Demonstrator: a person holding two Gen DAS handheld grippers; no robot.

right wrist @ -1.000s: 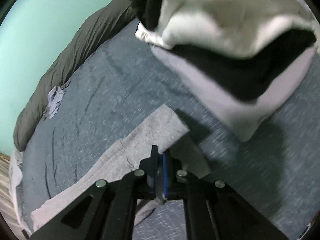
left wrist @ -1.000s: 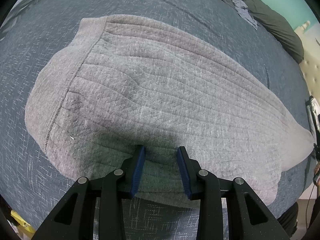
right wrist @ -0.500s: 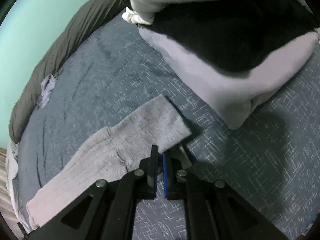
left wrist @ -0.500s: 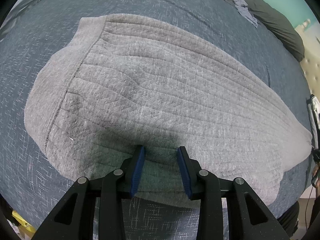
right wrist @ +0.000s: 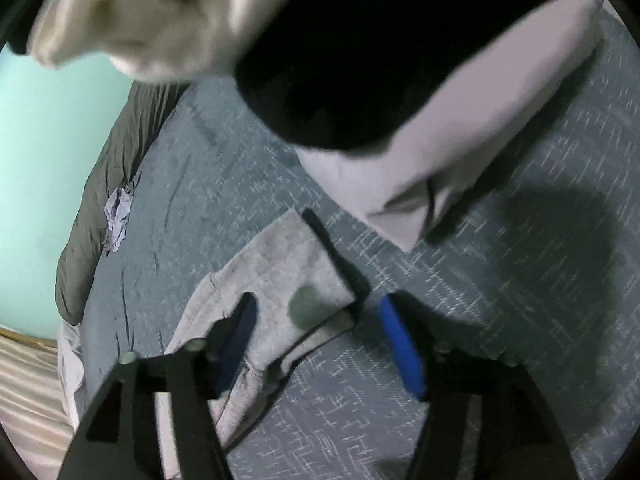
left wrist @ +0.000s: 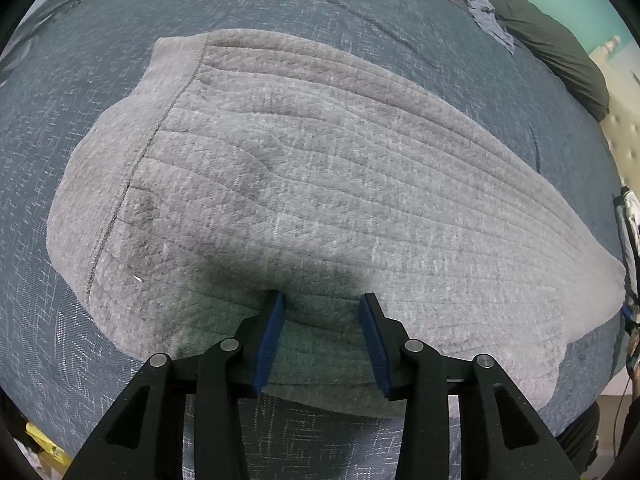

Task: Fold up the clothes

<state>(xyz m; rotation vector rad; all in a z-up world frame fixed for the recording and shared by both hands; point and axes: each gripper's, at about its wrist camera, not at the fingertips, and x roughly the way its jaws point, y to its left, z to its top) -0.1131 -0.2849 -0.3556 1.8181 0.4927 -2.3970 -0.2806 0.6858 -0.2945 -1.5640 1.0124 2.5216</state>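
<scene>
**Both grips letting go over the grey garment**

Found the left gripper (left wrist: 322,328) pointed steeply down onto the grey garment (left wrist: 320,184), close to the near edge of the bed cover (left wrist: 60,80). Caught its jaws part-way apart and opening, with ribbed cloth lying between the pads but not pinched. Saw the garment stretched long and flat across the cover, seamed end toward the left edge, narrow end running off to the right.

Judged the danger here as drag. Lifting away with a pad still biting the knit would have rucked that smooth lay and pulled a ridge into it.

Moved right and picked up the right gripper (right wrist: 316,344), jaws wide and opening, with the garment's narrow end (right wrist: 280,264) loose between them and touched by neither pad. Spotted an under-layer peeking out beneath that end, so reckoned the edges were not squarely matched. Could not tell more through the blur.

Noted the stack of folded clothes (right wrist: 460,152) looming just beyond. Feared a careless pull-back would snag the loose end on the dark left finger (right wrist: 236,340), flip it open, or knock the stack askew.
</scene>
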